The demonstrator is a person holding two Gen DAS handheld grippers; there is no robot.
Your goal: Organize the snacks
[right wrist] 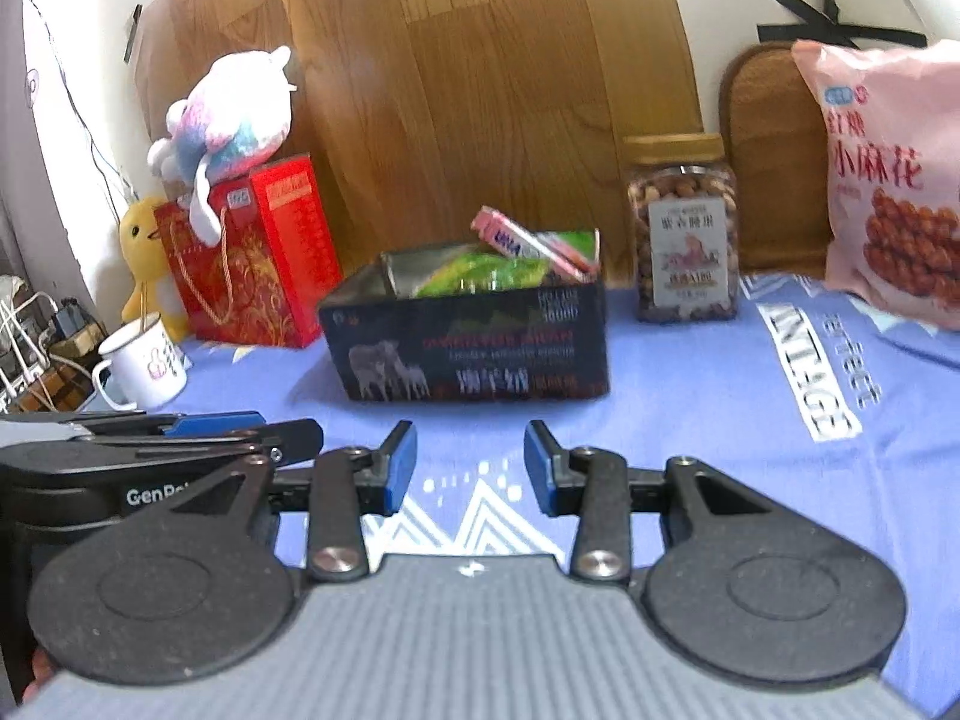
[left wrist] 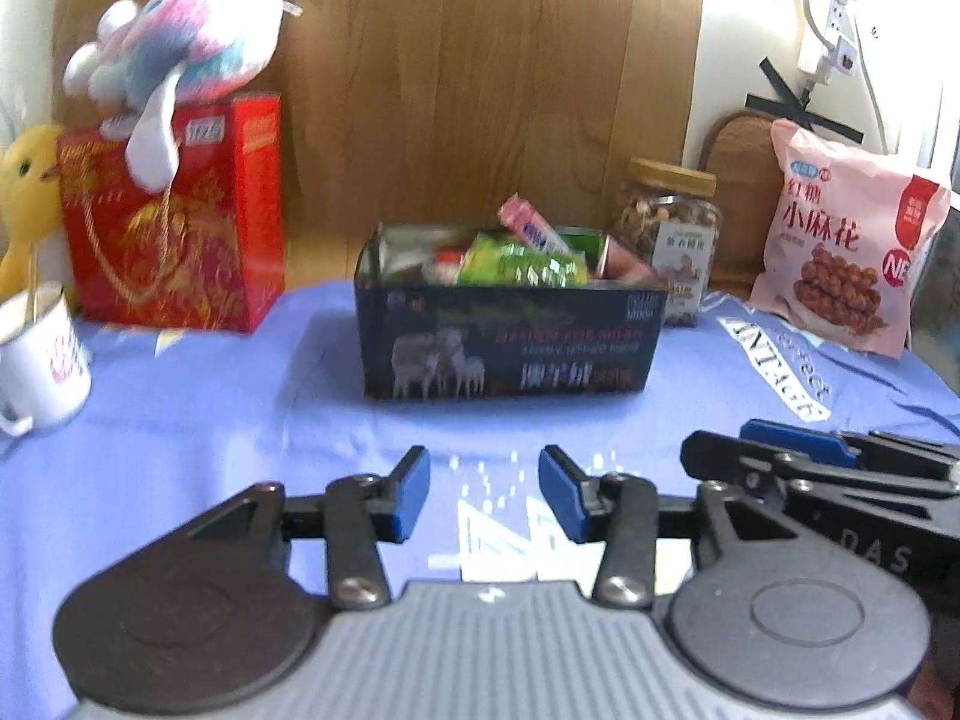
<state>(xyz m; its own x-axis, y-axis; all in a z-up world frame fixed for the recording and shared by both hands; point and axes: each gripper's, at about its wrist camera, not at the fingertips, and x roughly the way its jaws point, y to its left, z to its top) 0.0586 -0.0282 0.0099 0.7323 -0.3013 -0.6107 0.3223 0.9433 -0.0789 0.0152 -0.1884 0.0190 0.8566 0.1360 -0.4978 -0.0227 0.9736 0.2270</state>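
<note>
On the blue cloth (left wrist: 180,420) ahead of me sits the dark snack box (left wrist: 510,336), already stuffed with green packets (left wrist: 522,264) and a pink packet (right wrist: 528,243) sticking up past its rim. My left gripper (left wrist: 485,495) hangs low over the cloth with its jaws parted and nothing between them; my right gripper (right wrist: 469,468) is just beside it, likewise spread apart and empty. Neither touches any snack.

I judge that the box is mostly filled and that both tools are between picks, short of the box. What looks left outside it: the nut jar (right wrist: 684,246) standing just right of the box, and the big pink bag of twists (left wrist: 852,240) leaning further right against the wall. The red gift bag (left wrist: 180,210) with the plush toy (left wrist: 180,42) on top, and the white mug (left wrist: 42,360), stand well to the left.

My next move, I think, calls for the right tool to reach toward the jar or the bag. The jar looks wide for these jaws, so I'd need them opened further and centred squarely.
</note>
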